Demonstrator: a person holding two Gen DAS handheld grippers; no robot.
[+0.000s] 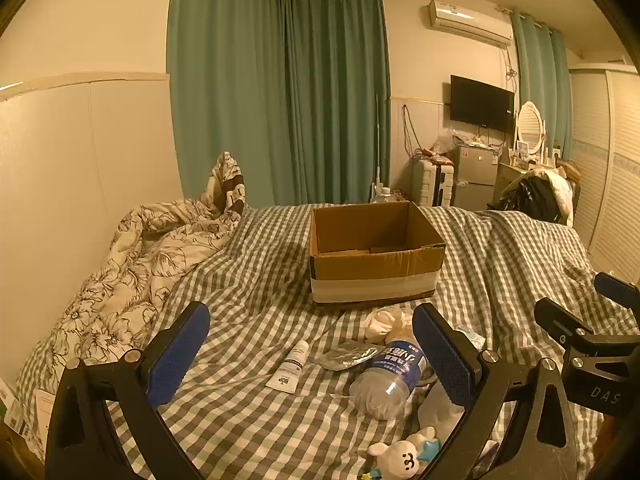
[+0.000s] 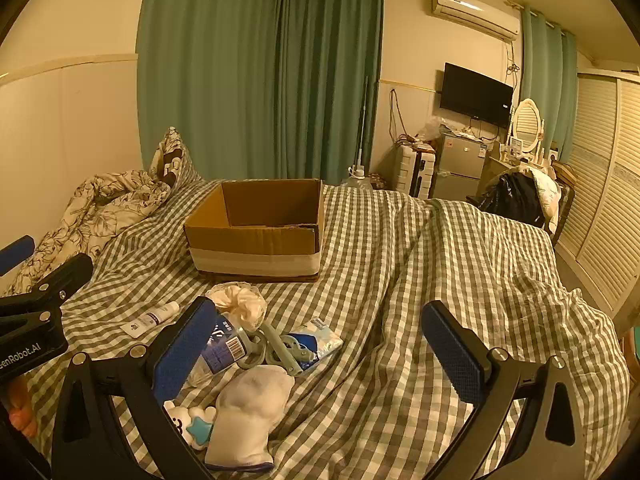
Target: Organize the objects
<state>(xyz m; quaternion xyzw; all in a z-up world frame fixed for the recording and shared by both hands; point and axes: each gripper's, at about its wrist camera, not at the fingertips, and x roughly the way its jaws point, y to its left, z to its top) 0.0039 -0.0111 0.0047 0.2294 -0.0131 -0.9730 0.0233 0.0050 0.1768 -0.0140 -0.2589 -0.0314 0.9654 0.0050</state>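
The box (image 1: 376, 252) sits open and looks empty on the checked bed cover (image 1: 248, 280), and the little things we must tidy lie in a heap just in front of it. There is a water bottle (image 1: 390, 380), a white tube (image 1: 291, 366), a shiny foil pack (image 1: 348, 355), a crumpled bag (image 2: 240, 300), a white sock (image 2: 250, 412), a tissue pack (image 2: 320, 338) and a small bunny toy (image 1: 404, 454). Our left claw (image 1: 310, 356) is wide open with nothing in it, and it hangs over the tube and bottle. Our right claw (image 2: 320, 354) is wide open too and holds nothing. We think the best way is to pick one thing at a time, close on its middle, lift it clear, and drop it into the box. The bottle may roll, so we should grab it across its body. The cover is soft and lumpy, so thin things may sink in. A flowery blanket (image 1: 132, 264) is bunched by the wall, and green curtains (image 1: 280, 92) hang behind the bed
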